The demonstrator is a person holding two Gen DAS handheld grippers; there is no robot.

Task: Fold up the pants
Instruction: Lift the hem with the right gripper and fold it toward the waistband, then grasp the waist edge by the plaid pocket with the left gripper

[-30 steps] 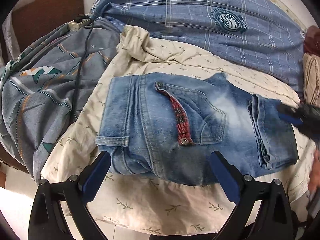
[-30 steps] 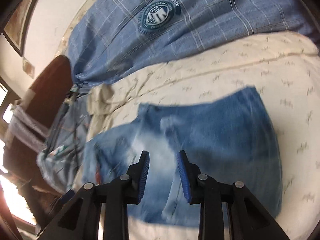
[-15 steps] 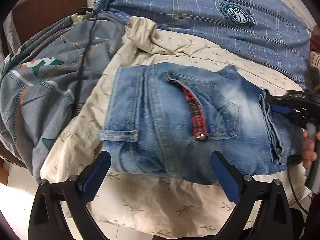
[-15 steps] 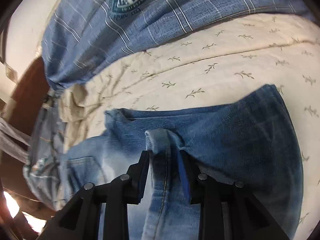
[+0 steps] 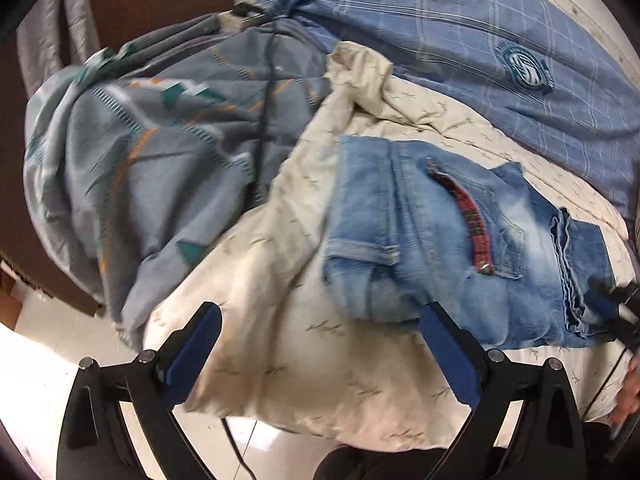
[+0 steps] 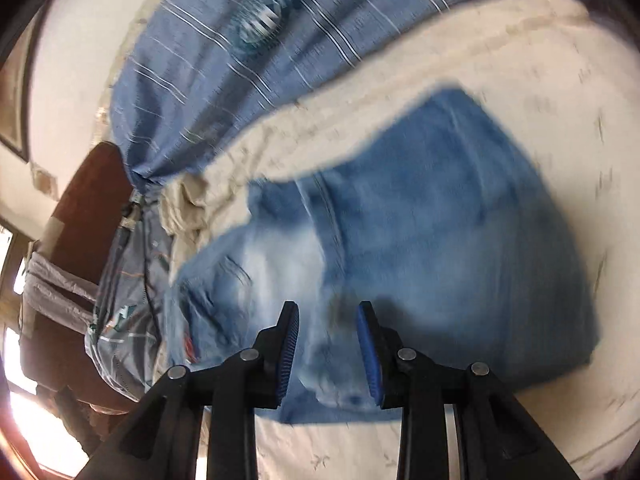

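folded jeans on the bed: left gripper gaped wide, empty; right gripper stood narrowly parted, clasping nothing, so the stacked hem layers risked springing open.

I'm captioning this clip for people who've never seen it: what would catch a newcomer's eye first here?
The folded blue jeans lying on the cream leaf-print sheet, with a red plaid strip along a pocket. Behind them lies a blue checked pillow bearing a round crest, and to the left a rumpled grey patterned blanket. The left gripper stands wide open near the jeans' edge.
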